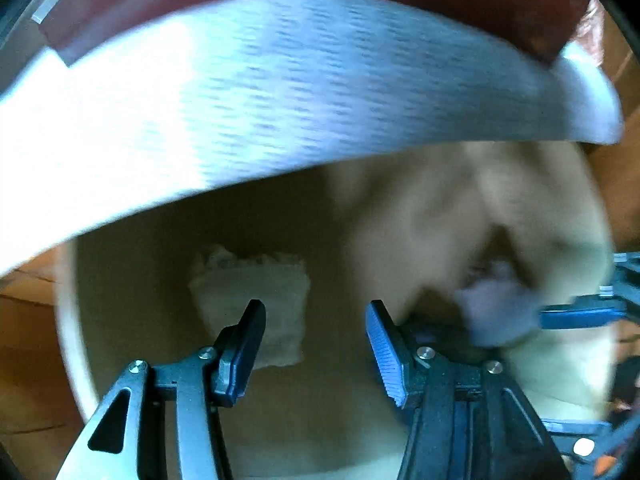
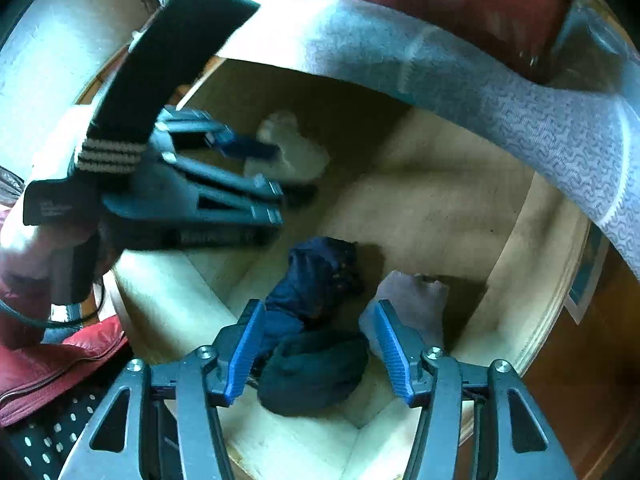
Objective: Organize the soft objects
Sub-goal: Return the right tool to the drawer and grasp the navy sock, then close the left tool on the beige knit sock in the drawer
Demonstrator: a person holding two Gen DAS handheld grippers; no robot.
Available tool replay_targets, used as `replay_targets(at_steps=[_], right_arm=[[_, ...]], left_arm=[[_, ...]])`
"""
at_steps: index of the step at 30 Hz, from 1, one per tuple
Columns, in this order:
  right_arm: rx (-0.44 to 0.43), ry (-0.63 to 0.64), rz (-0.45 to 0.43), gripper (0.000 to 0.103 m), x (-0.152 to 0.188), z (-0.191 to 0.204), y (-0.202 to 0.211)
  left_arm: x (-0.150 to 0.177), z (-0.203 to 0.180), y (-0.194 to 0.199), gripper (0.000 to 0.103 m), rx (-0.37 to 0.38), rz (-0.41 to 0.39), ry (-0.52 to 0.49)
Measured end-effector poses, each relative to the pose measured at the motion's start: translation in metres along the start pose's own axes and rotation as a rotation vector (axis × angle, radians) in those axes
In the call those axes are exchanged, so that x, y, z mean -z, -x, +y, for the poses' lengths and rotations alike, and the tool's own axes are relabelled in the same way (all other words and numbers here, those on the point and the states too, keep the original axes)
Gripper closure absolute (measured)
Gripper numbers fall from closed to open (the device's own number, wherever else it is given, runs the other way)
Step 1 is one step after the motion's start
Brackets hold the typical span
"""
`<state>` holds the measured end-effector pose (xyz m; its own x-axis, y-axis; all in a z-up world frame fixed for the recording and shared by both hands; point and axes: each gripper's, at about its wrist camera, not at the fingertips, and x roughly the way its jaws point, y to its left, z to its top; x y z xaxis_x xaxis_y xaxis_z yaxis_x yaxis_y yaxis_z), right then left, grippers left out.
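Observation:
A pale wooden box holds the socks. In the right wrist view my right gripper stands open just above a rolled dark sock and a crumpled navy sock. A pale grey sock lies beside its right finger. My left gripper reaches into the neighbouring compartment over a folded white sock. In the left wrist view the left gripper is open, with the white sock flat on the box floor beneath its left finger. Nothing is gripped by either.
A long pale knitted band arcs across the box's far rim, blurred in the left wrist view. A dark red surface lies behind it. A wooden divider splits the box. A red bag sits lower left.

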<state>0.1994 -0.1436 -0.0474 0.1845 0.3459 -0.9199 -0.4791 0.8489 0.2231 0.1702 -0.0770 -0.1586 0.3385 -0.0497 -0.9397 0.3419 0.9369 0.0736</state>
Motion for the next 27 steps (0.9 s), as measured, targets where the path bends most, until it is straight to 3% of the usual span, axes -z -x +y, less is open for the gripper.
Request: replay_targets(at_steps=[3, 7, 12, 14, 20, 21, 23, 27], right_arm=[[0.018, 0.029, 0.042, 0.043, -0.002, 0.007, -0.014], [0.018, 0.056, 0.098, 0.043, -0.012, 0.019, -0.037], [0.019, 0.091, 0.128, 0.043, -0.022, 0.029, -0.055], [0.014, 0.084, 0.128, 0.043, -0.023, 0.027, -0.058], [0.016, 0.057, 0.121, 0.043, -0.019, 0.020, -0.059], [0.017, 0.053, 0.119, 0.043, -0.019, 0.018, -0.058], [0.017, 0.042, 0.114, 0.043, -0.019, 0.015, -0.058], [0.014, 0.037, 0.116, 0.043, -0.019, 0.013, -0.058]], left_arm=[[0.001, 0.005, -0.013, 0.049, -0.145, 0.044, -0.048], [0.001, 0.021, -0.036, 0.049, -0.186, 0.121, -0.048], [-0.006, 0.031, -0.038, 0.045, -0.141, 0.138, -0.063], [-0.008, 0.036, -0.036, 0.041, -0.102, 0.140, -0.069], [-0.012, 0.081, -0.012, 0.041, 0.274, 0.099, 0.060], [-0.011, 0.089, -0.012, 0.041, 0.258, 0.096, 0.084], [-0.013, 0.086, -0.011, 0.053, 0.146, 0.078, 0.064], [-0.008, 0.071, -0.026, 0.052, -0.129, 0.110, -0.081]])
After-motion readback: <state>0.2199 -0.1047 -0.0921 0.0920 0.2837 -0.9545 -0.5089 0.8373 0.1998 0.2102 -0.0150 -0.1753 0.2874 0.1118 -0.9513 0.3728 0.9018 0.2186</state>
